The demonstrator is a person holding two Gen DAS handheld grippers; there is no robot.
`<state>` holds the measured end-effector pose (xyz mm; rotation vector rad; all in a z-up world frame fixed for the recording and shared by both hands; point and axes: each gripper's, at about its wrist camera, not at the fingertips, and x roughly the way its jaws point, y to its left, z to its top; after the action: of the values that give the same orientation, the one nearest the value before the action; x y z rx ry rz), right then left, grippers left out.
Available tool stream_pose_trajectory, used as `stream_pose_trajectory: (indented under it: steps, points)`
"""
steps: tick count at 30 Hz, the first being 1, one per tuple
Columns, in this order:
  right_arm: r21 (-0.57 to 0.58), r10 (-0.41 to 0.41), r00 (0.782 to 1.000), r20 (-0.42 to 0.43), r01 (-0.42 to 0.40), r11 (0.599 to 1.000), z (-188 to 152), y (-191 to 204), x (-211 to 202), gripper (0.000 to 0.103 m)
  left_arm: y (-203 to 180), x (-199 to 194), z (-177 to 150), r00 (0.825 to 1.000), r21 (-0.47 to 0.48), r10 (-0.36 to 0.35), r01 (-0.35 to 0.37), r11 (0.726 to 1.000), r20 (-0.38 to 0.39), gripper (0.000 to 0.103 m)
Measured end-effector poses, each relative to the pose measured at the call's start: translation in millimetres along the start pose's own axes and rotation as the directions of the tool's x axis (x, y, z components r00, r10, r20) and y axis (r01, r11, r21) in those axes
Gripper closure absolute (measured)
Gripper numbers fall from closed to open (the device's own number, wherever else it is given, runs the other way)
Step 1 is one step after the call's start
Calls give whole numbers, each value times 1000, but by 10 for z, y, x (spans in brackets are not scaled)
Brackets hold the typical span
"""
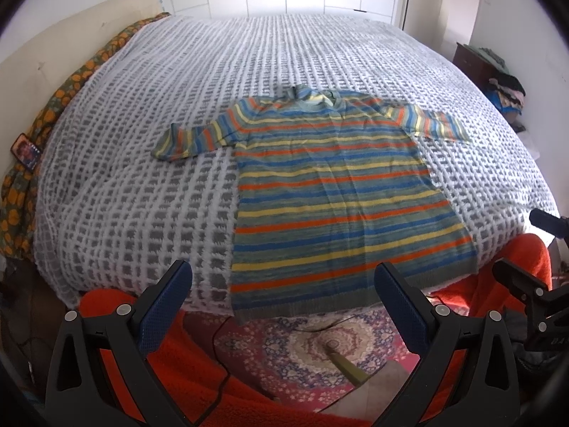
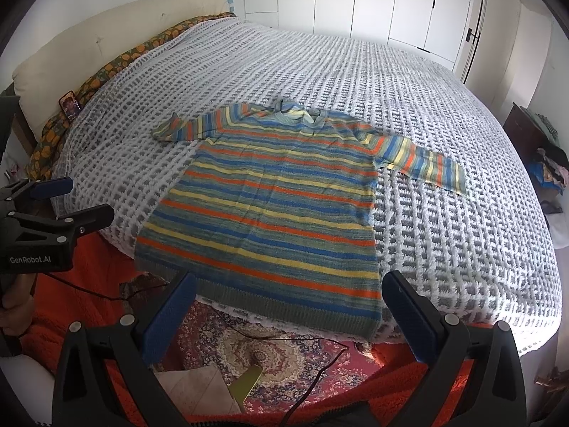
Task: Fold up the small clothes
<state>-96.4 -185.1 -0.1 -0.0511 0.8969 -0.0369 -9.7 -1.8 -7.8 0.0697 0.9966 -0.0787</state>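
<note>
A small striped sweater [image 1: 330, 192] in blue, yellow, orange and green lies flat on the bed, hem at the near edge, both sleeves spread out to the sides. It also shows in the right wrist view [image 2: 270, 210]. My left gripper [image 1: 284, 281] is open and empty, hovering just off the bed's near edge over the hem. My right gripper [image 2: 290, 291] is open and empty, also just before the hem. The left gripper appears at the left of the right wrist view [image 2: 71, 199], and the right gripper at the right edge of the left wrist view [image 1: 533, 249].
The bed carries a white and grey knitted blanket [image 1: 177, 142]. A floral cloth [image 1: 71, 82] and a phone [image 1: 25, 151] lie along the left side by the headboard. A patterned rug [image 2: 266, 348], orange fabric and a black cable lie below. A dresser with clothes [image 1: 498, 71] stands at right.
</note>
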Motion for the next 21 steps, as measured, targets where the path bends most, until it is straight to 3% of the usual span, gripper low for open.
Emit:
stream_pose_trajectory:
  steps: [21]
  points:
    - [6,3,1000,-7,-3,1000,-12,-29,40,0,-72,21,5,1000,24,0,0,1000,2,1]
